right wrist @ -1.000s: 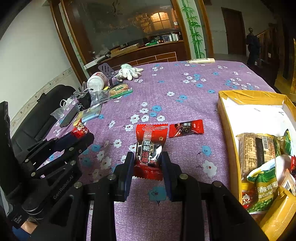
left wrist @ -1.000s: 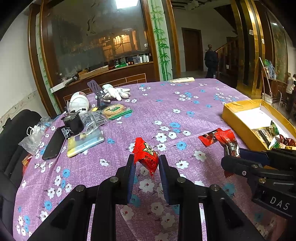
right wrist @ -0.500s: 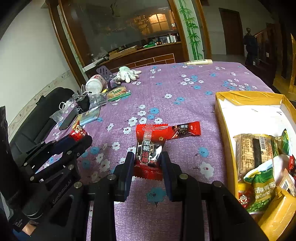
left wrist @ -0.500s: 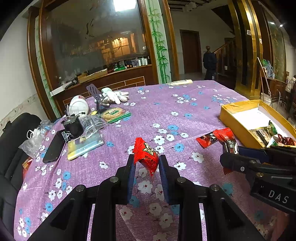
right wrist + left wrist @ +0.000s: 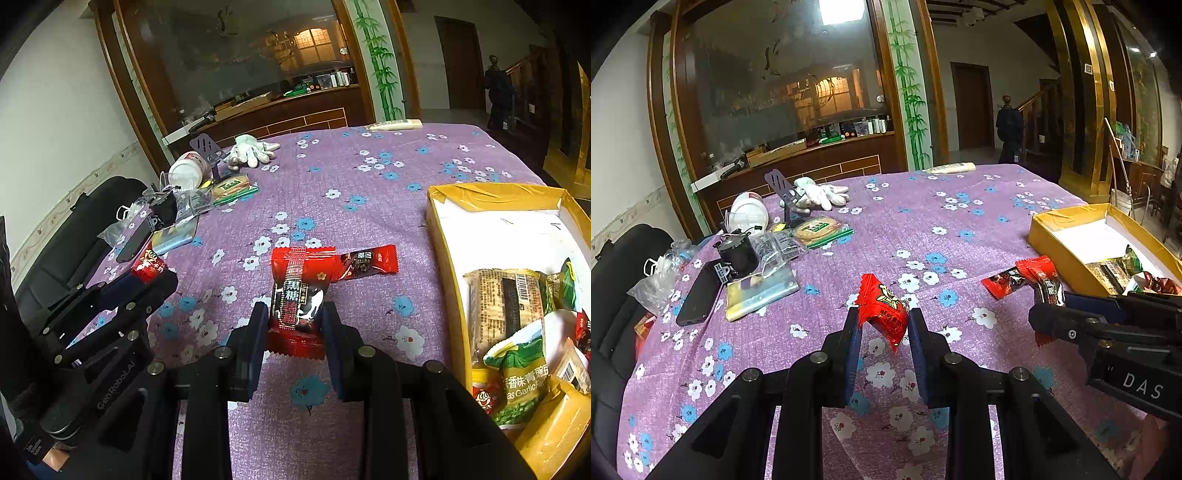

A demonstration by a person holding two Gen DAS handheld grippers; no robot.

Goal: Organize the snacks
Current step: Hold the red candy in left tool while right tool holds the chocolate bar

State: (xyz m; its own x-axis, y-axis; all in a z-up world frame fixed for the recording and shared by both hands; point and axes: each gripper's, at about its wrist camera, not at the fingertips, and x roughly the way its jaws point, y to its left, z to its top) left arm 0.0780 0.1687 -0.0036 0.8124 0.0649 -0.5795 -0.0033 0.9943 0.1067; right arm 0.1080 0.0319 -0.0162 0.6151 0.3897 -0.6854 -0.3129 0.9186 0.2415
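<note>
1. Table (image 5: pixel 369 177) under a purple flowered cloth; the yellow box (image 5: pixel 443 229) sits at its right edge, already part-filled with packets at the near end, white floor bare at the far end.
2. Right gripper (image 5: pixel 293 325) is clamped on a red-and-black brown-sugar packet (image 5: pixel 295 295), held clear of the cloth, just left of the box wall. Judged step: carry it over the wall and drop it in.
3. Left gripper (image 5: pixel 882 328) is likewise closed on a small red candy packet (image 5: pixel 884 308), held up near mid-table.
4. One red packet (image 5: pixel 369 260) lies loose on the cloth, behind the right gripper's load.
5. To do it well: lift above the rim before crossing, aim for bare floor, release low; bring the left gripper in after, not together.
</note>
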